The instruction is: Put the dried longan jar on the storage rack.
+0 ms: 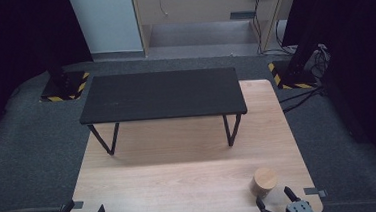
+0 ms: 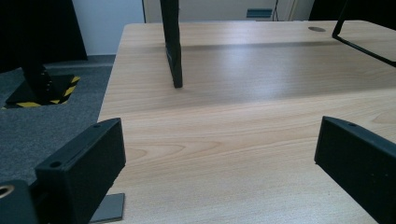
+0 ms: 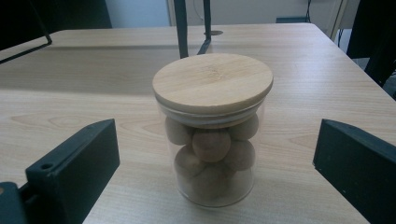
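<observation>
Because my right gripper (image 3: 217, 154) is lined up straight on the glass jar (image 3: 212, 135), its jaws stand wide with bare wood on both sides of the glass, touching nothing; that spread looks chosen to let the jar pass between the pads. From above, the jar (image 1: 264, 182) stands upright near the table's front edge at about five o'clock, just ahead of that gripper (image 1: 278, 200). Its wooden lid (image 3: 213, 83) sits flat and closed over a heap of brown balls (image 3: 211, 144). My left gripper (image 2: 219, 154) waits at seven o'clock, jaws equally wide over the bare wooden table (image 2: 243, 121), holding nothing. Farther off, toward twelve o'clock, the black riser shelf (image 1: 161, 95) spans the table on thin legs; one leg (image 3: 181, 28) rises behind the jar, well apart. I judge nothing blocks the approach.
</observation>
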Action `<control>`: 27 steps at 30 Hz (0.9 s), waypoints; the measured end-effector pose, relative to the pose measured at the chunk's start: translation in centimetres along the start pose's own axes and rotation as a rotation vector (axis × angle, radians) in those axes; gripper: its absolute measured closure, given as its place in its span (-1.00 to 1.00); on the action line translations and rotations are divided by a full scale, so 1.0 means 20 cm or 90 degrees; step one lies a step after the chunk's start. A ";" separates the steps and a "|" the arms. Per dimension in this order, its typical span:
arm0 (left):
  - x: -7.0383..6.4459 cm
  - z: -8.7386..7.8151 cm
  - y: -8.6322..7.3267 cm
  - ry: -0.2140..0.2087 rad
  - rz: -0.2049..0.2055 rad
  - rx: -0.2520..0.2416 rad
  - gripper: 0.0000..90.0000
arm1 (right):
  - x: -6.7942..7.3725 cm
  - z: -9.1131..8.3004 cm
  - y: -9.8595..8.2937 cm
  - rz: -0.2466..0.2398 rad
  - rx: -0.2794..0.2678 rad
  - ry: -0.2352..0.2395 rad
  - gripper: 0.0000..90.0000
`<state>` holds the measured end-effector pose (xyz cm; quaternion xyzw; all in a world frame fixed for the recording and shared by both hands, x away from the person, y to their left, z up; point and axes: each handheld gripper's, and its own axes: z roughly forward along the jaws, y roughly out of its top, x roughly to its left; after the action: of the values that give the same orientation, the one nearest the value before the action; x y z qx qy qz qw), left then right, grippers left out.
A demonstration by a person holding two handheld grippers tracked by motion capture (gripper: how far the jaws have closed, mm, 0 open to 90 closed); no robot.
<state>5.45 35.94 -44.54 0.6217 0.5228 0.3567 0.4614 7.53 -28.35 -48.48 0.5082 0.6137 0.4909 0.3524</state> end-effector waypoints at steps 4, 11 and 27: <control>0.00 0.00 0.00 -0.001 0.000 0.001 -0.99 | -0.01 0.04 -0.01 0.004 -0.001 0.001 -0.98; -0.01 0.01 0.00 -0.002 0.001 0.002 -0.99 | 0.00 0.14 0.00 0.003 0.003 0.004 -0.98; 0.00 0.01 0.00 0.001 -0.001 0.006 -0.99 | 0.01 0.24 0.01 -0.014 0.012 0.003 -0.83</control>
<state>5.63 35.87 -44.58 0.6232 0.5256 0.3541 0.4583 12.10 -27.02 -49.65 0.5036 0.6247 0.4825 0.3512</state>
